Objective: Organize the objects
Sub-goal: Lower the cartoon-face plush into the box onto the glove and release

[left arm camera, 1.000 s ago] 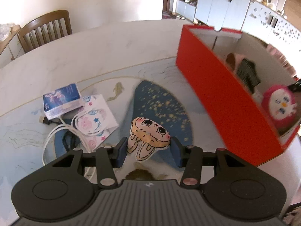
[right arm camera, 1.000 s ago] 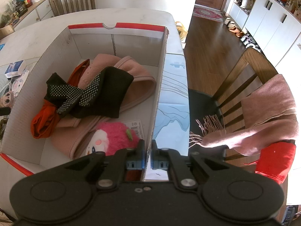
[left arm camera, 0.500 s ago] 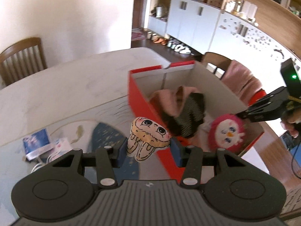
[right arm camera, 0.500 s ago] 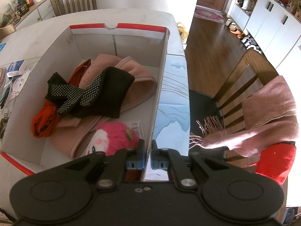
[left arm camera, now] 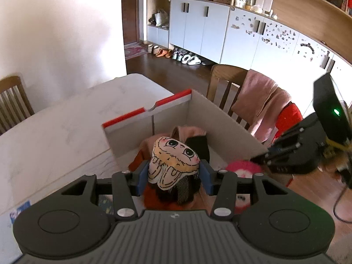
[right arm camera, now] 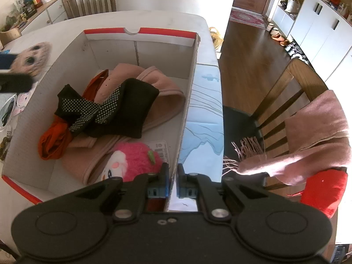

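White marble-look table [left arm camera: 55, 132] carries a red-edged cardboard box [right arm camera: 140, 30] with plain grey-white inner walls, and behind it stand glossy white cabinets and a dark wood floor. At the left of the right wrist view, the left gripper [left arm camera: 173, 173] is clenched on a flat, soft cartoon-face plush [left arm camera: 173, 160] (cream fabric with black line drawing, big eyes, drooping ears), its blue pads pressing both sides while it hangs above the box's open top. Inside the box lie a rumpled orange cloth [right arm camera: 52, 140], a black sock-like piece with rows of pale grip dots [right arm camera: 105, 110], a smooth pink fleece band [right arm camera: 158, 88] and a fuzzy pink round plush [right arm camera: 134, 160] with a white face. Just beside that plush a white label with a barcode [right arm camera: 160, 151] sits on the box floor; its print is too small to read. Right of it, the right gripper [right arm camera: 172, 182] is closed on the box's thin side wall. Farther right a slatted wooden chair [right arm camera: 292, 83] holds a fringed pink scarf [right arm camera: 316, 132] and something bright red [right arm camera: 323, 187].
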